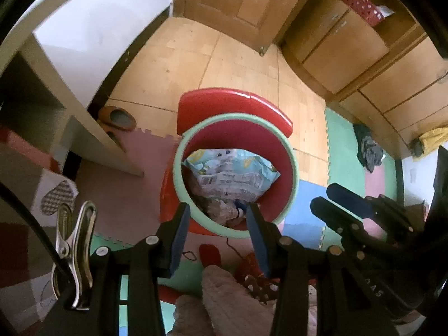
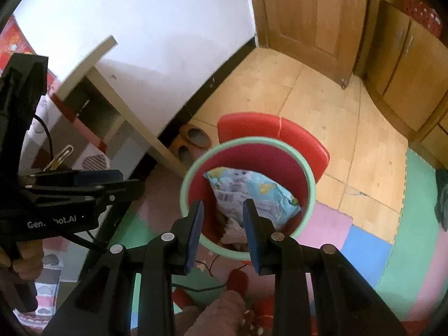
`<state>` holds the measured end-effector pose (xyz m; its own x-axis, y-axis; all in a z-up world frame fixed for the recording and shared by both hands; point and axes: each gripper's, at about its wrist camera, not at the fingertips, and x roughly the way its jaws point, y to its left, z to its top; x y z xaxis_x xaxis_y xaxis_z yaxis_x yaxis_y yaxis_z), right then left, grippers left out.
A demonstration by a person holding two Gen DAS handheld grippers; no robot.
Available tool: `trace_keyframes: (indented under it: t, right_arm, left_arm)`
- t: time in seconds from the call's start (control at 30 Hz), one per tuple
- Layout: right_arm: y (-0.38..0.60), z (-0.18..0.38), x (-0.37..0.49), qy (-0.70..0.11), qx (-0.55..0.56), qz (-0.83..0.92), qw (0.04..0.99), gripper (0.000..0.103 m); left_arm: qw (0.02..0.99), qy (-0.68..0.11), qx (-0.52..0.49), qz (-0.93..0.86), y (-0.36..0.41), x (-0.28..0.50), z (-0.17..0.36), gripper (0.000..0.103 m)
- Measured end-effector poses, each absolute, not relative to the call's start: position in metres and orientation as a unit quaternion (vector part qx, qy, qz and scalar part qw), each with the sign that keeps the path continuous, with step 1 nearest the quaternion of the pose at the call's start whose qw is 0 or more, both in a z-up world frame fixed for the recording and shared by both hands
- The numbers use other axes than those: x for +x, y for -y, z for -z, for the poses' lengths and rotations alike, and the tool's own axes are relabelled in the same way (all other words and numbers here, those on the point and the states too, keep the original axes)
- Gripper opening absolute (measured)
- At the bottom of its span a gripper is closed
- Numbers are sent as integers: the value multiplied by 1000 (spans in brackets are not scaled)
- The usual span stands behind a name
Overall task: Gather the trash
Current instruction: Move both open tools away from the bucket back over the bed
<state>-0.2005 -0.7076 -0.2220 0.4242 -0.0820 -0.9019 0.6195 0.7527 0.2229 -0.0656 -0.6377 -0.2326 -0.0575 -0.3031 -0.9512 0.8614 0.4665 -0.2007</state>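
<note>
Above the trash bin (image 1: 233,117) I hold both of my claws, and each one looks down into it. That bin is red with a pale green rim, and it stands on the floor where the bare wood-look tiles (image 1: 173,64) meet the coloured foam mats (image 1: 123,193).

Inside the bin lies a light blue printed snack bag (image 1: 232,173), leaning against the far wall of the bin. Under the bag sit more scraps, among them what looks like a crumpled clear bottle with a blue cap (image 1: 228,210); I cannot make out the rest.

At the near rim of the bin, my left gripper (image 1: 217,218) has its two blue-padded fingers spread apart with nothing between them, so it is released. My right gripper (image 2: 221,218) is the same: fingers parted, nothing held, the bag (image 2: 252,198) and the bin's rim (image 2: 246,141) showing through the gap. In the left view, my right claw (image 1: 336,198) comes in from the right of the bin, at about rim level. In the right view, my left claw (image 2: 92,182) sits to the left of the bin.

Behind the bin stands a red child's chair (image 1: 232,103), its back touching the far rim. Left of the bin, a pair of brown slippers (image 2: 193,137) rests under the edge of a white table (image 2: 123,103). Well beyond the bin are a wooden door (image 2: 310,25) and wooden cabinets (image 1: 350,42).
</note>
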Motion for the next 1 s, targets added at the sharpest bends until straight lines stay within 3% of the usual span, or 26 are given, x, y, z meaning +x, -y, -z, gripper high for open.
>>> trace_keyframes:
  t: [1.0]
  right_arm:
    - [600, 98, -128, -433, 184, 106, 876, 30]
  left_arm:
    - [735, -534, 144, 393, 488, -15, 111, 44]
